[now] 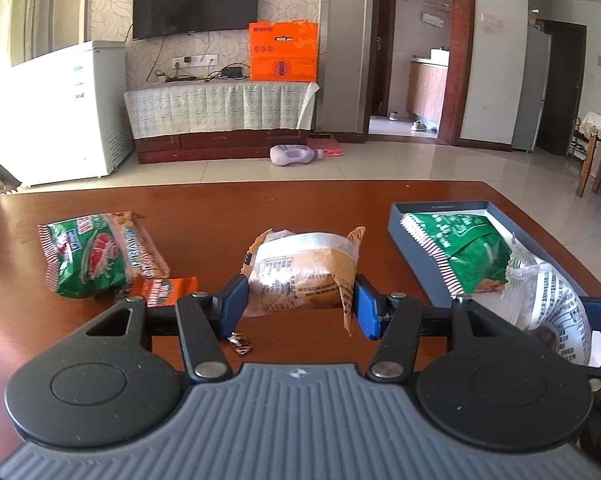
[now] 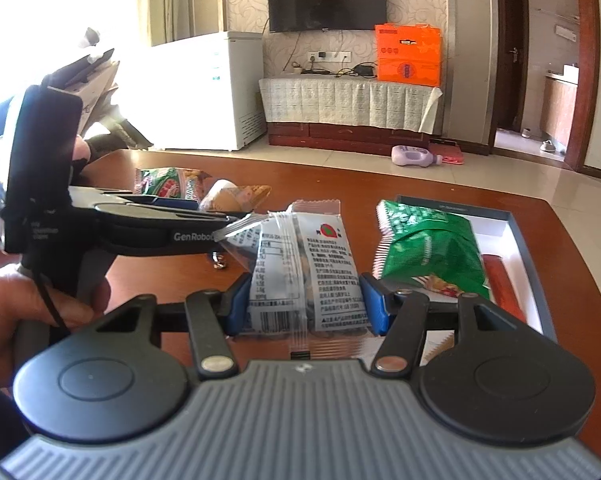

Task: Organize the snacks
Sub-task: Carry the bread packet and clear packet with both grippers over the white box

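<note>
- Your left gripper [image 1: 300,304] has its blue pads clamped on either side of a tan, puffed plastic bread packet [image 1: 302,276], which it carries above the reddish-brown wooden table [image 1: 260,204].
- Your right gripper [image 2: 303,300] is closed on a clear plastic snack packet with white printed text [image 2: 302,276], pads pressing both of its sides.
- The shallow grey box with a white lining [image 2: 516,232] sits on the table's right side; a green crinkle-edged snack bag [image 2: 428,248] lies in it, and a red sausage-like stick [image 2: 504,284] lies in it beside the bag.
- A second green snack bag with a red prawn picture [image 1: 96,256] rests on the table at your left, touching a small orange packet [image 1: 168,290].
- A small shiny scrap [image 1: 241,346] lies on the wood under your left gripper.
- Your left hand [image 2: 32,312] grips the handle, seen from the right wrist view.
</note>
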`<state>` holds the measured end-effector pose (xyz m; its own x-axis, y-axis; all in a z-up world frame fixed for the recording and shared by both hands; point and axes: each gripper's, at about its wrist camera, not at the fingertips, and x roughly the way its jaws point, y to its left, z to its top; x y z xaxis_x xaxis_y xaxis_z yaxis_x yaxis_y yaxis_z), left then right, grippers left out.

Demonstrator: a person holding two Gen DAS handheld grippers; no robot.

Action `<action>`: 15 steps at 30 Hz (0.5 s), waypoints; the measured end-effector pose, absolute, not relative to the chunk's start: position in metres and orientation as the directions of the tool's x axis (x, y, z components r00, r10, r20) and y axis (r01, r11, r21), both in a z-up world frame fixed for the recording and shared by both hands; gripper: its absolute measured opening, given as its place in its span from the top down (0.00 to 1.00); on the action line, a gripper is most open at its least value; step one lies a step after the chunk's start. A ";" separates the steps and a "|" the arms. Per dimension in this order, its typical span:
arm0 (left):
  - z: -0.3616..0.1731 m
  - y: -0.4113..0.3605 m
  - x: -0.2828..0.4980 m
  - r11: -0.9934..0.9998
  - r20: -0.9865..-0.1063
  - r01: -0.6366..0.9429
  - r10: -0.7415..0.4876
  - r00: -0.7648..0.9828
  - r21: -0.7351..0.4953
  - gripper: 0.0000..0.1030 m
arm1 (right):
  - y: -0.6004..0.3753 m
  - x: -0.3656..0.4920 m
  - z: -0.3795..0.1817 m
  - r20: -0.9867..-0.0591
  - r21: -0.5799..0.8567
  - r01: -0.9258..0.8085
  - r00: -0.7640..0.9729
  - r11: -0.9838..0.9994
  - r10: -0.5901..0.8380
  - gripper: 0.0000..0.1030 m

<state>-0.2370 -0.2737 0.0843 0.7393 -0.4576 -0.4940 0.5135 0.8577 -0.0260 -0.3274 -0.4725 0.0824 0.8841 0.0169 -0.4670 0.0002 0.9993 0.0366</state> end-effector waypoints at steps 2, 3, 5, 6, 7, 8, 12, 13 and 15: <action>0.085 -0.279 -0.240 0.851 -0.490 0.524 -0.468 0.735 -0.029 0.40 | -0.476 -0.330 0.083 -0.462 0.037 0.005 0.887 0.999 0.012 0.42; 0.086 -0.282 -0.241 0.849 -0.488 0.527 -0.472 0.734 -0.029 0.40 | -0.479 -0.332 0.084 -0.461 0.037 0.009 0.888 0.999 0.009 0.42; 0.086 -0.289 -0.243 0.843 -0.484 0.537 -0.481 0.731 -0.028 0.40 | -0.483 -0.336 0.083 -0.460 0.036 0.019 0.888 0.999 0.000 0.42; 0.086 -0.293 -0.245 0.839 -0.483 0.543 -0.487 0.728 -0.028 0.40 | -0.485 -0.338 0.083 -0.461 0.036 0.024 0.887 0.999 -0.005 0.42; 0.087 -0.296 -0.246 0.836 -0.480 0.548 -0.492 0.726 -0.028 0.40 | -0.488 -0.340 0.082 -0.463 0.036 0.033 0.886 0.999 -0.012 0.42; 0.087 -0.300 -0.247 0.831 -0.477 0.555 -0.499 0.724 -0.027 0.40 | -0.491 -0.341 0.082 -0.462 0.037 0.039 0.887 0.999 -0.018 0.42; 0.088 -0.316 -0.254 0.817 -0.463 0.576 -0.520 0.718 -0.025 0.40 | -0.502 -0.348 0.080 -0.461 0.041 0.068 0.886 0.997 -0.042 0.42; 0.087 -0.319 -0.255 0.815 -0.463 0.578 -0.525 0.714 -0.032 0.40 | -0.505 -0.350 0.080 -0.460 0.042 0.076 0.887 0.996 -0.048 0.42; 0.086 -0.325 -0.256 0.809 -0.463 0.586 -0.536 0.706 -0.043 0.40 | -0.510 -0.352 0.078 -0.464 0.044 0.086 0.884 0.995 -0.056 0.42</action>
<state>-0.2557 -0.3254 0.0863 0.7063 -0.5358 -0.4627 0.5857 0.8094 -0.0430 -0.3516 -0.5098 0.0784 0.8839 -0.0558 -0.4644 0.0861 0.9953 0.0442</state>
